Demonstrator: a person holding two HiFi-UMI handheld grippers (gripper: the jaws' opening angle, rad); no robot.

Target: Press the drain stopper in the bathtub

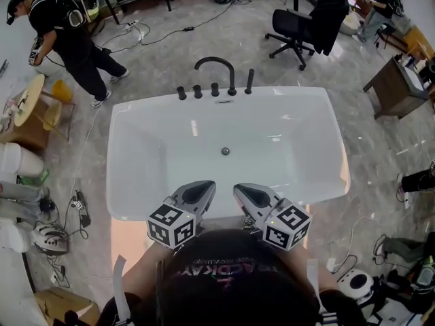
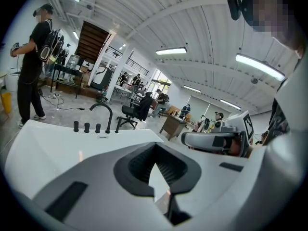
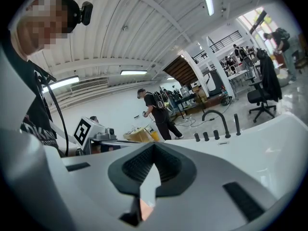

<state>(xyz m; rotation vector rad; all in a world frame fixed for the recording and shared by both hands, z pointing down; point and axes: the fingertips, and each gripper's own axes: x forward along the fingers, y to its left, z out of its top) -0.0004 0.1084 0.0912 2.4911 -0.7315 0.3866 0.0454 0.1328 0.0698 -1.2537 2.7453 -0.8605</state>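
Note:
The white bathtub lies across the middle of the head view. Its small round metal drain stopper sits in the tub floor, toward the far wall. Both grippers hover over the near rim, well short of the stopper. My left gripper is shut with nothing in it, and so is my right gripper beside it. In the left gripper view the left gripper points over the tub. In the right gripper view the right gripper does the same. Neither gripper view shows the stopper.
A black arched faucet with several black knobs stands on the far deck of the tub. A person in black stands at the far left. A black office chair and a wooden table are beyond the tub. Cables lie on the floor.

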